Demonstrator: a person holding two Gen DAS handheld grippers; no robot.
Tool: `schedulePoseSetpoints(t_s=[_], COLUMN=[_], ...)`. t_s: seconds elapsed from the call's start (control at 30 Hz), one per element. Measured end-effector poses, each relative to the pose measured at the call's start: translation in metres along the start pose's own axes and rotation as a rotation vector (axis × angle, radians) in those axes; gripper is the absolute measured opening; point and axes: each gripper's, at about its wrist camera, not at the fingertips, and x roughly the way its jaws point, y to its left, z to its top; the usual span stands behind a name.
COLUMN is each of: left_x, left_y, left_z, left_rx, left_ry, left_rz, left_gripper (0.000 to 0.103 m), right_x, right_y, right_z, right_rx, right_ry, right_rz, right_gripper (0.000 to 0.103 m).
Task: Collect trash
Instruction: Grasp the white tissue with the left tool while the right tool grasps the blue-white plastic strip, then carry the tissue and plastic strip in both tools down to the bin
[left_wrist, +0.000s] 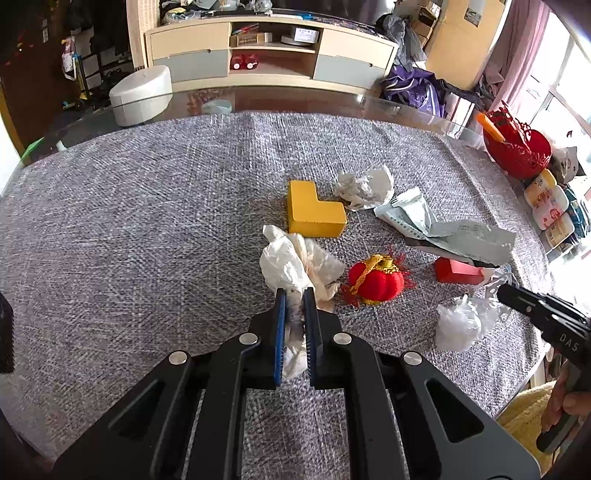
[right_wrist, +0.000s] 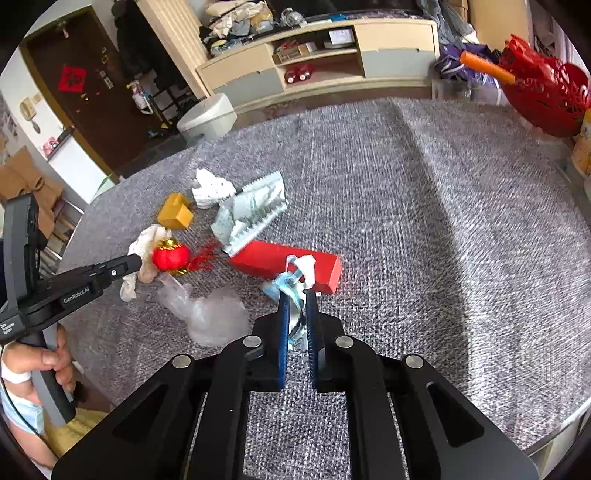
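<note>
On the grey woven tablecloth (left_wrist: 147, 221) | your left gripper (left_wrist: 295, 295) pinches crumpled white tissue (left_wrist: 291, 262); right gripper (right_wrist: 297, 295) clamps a blue-white face mask (right_wrist: 295, 275) | lift both straight up, clear of the red lantern ornament (left_wrist: 375, 282).

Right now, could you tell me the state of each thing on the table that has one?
Left tool: shut on crumpled white tissue.
Right tool: shut on blue and white face mask.
Clear plastic bag: loose, crumpled on the grey cloth.
Torn pale green wrapper: lying flat, opened.
White paper ball: crumpled, untouched.
</note>
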Motion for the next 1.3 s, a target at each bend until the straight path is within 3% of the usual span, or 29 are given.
schedulePoseSetpoints(t_s=[0.37, 0.63, 1.0, 1.3], left_x=[-0.075, -0.129, -0.149, -0.129], left_y=[-0.014, -0.032, -0.050, -0.054], left_z=[-0.015, -0.069, -0.148, -0.211], left_rx=[0.016, 0.033, 0.061, 0.033], left_ry=[-0.107, -0.141, -0.096, 0.005], left_rz=[0.013, -0.018, -0.051, -0.084], left_gripper=[0.007, 0.007, 0.007, 0.007], right_x=[-0.055, -0.089, -0.106, -0.084], right_y=[0.022, 0.038, 0.051, 0.064], right_z=[-0.005, -0.035, -0.104, -0.156], right_rx=[-0.050, -0.082, -0.103, -0.127], right_ry=[-0.090, -0.114, -0.076, 0.026], right_rz=[-0.002, 0.005, 0.024, 0.020], right_gripper=[0.009, 0.009, 0.009, 0.009])
